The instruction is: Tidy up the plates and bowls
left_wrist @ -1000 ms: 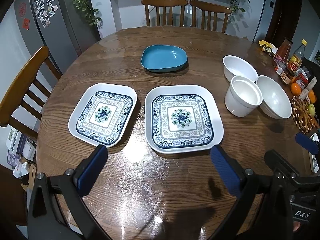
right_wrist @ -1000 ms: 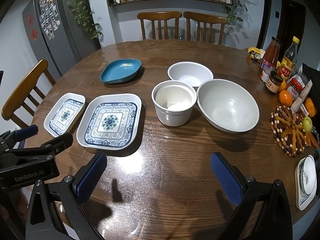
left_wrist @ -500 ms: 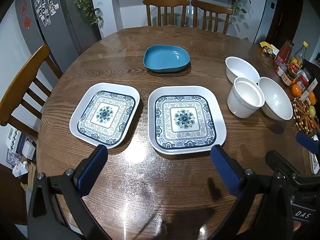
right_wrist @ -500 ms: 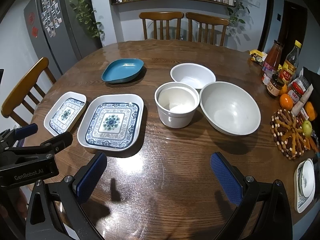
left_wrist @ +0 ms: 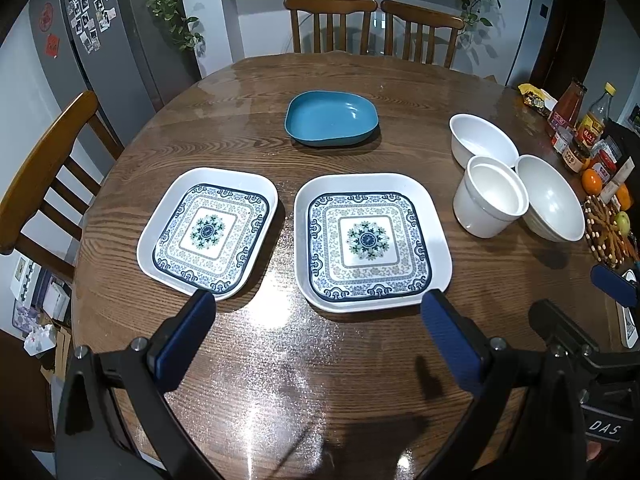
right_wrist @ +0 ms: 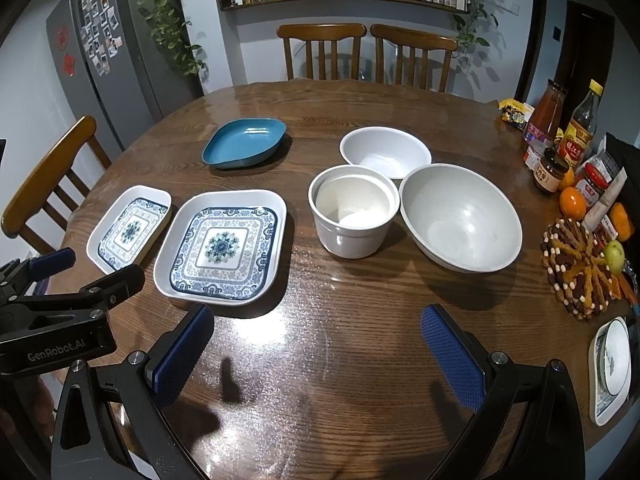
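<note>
On the round wooden surface (left_wrist: 248, 128), two patterned square plates (left_wrist: 208, 230) (left_wrist: 370, 240) lie side by side before a blue dish (left_wrist: 332, 118), three white bowls (right_wrist: 460, 220) clustered rightward, while left tool (left_wrist: 316, 344) and right tool (right_wrist: 316, 354) hover spread, holding nothing.

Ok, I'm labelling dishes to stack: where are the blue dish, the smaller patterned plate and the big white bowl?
blue dish (left_wrist: 331, 119), left wrist view, inner floor.
smaller patterned plate (left_wrist: 206, 232), left wrist view, central flower motif.
big white bowl (right_wrist: 460, 218), right wrist view, inside of the basin.
</note>
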Motion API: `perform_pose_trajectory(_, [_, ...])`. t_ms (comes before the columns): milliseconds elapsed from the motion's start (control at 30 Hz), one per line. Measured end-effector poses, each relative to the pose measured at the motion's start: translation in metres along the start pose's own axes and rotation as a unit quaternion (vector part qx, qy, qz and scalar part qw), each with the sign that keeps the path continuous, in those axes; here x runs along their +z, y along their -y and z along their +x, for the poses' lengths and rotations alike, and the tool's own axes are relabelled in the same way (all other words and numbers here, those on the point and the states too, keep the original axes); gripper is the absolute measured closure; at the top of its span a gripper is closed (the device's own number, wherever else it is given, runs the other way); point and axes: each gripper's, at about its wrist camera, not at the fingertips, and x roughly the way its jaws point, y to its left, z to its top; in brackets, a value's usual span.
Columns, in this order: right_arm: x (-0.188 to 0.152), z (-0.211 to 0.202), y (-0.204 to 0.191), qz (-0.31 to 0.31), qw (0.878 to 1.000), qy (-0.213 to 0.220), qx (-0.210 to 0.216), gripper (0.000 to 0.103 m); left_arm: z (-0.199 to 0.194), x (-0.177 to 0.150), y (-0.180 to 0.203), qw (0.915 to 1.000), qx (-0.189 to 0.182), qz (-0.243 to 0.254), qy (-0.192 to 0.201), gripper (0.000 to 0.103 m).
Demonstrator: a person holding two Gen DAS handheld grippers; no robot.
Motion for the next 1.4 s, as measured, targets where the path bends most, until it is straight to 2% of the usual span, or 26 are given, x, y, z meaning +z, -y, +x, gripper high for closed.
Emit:
perform_pose_trajectory(567, [0.002, 0.003, -0.001, 0.000, 1.000, -0.002, 0.005, 0.000, 0.007, 0.002, 0.001, 0.9999, -0.015, -0.004, -0.007, 0.001])
perform_pose_trajectory(733, [0.003, 0.017, 0.004, 0.012, 0.999, -0.017, 0.034, 0.000, 0.017, -0.003, -0.013, 0.9954, -0.080, -0.046, -0.026, 0.001])
perform_pose_trajectory(767, [0.002, 0.020, 0.004, 0.015, 0.999, -0.019, 0.038, 0.000, 0.022, -0.006, -0.020, 0.9926, -0.100, -0.060, -0.032, 0.001])
perform_pose_trajectory(933, [-0.001, 0.036, 0.003, 0.028, 0.997, -0.039, 0.065, 0.000, 0.039, -0.013, -0.043, 0.9797, -0.155, -0.116, -0.052, 0.004])
perform_pose_trajectory(1033, [0.000, 0.045, -0.003, 0.030, 0.996, -0.039, 0.076, 0.000, 0.049, -0.011, -0.045, 0.9800, -0.157, -0.107, -0.059, 0.009])
perform_pose_trajectory(1133, [0.003, 0.055, -0.009, 0.034, 0.995, -0.038, 0.083, 0.000, 0.062, -0.007, -0.045, 0.9795, -0.164, -0.090, -0.074, 0.020])
perform_pose_trajectory(1300, [0.010, 0.074, -0.014, 0.044, 0.994, -0.044, 0.089, 0.014, 0.089, 0.000, -0.047, 0.9693, -0.202, -0.092, -0.106, 0.038])
perform_pose_trajectory(1367, [0.012, 0.081, -0.015, 0.053, 0.994, -0.050, 0.086, 0.023, 0.096, 0.003, -0.050, 0.9666, -0.212, -0.095, -0.110, 0.048])
perform_pose_trajectory(1400, [0.013, 0.086, -0.015, 0.058, 0.993, -0.053, 0.090, 0.025, 0.097, 0.006, -0.053, 0.9658, -0.216, -0.098, -0.105, 0.048])
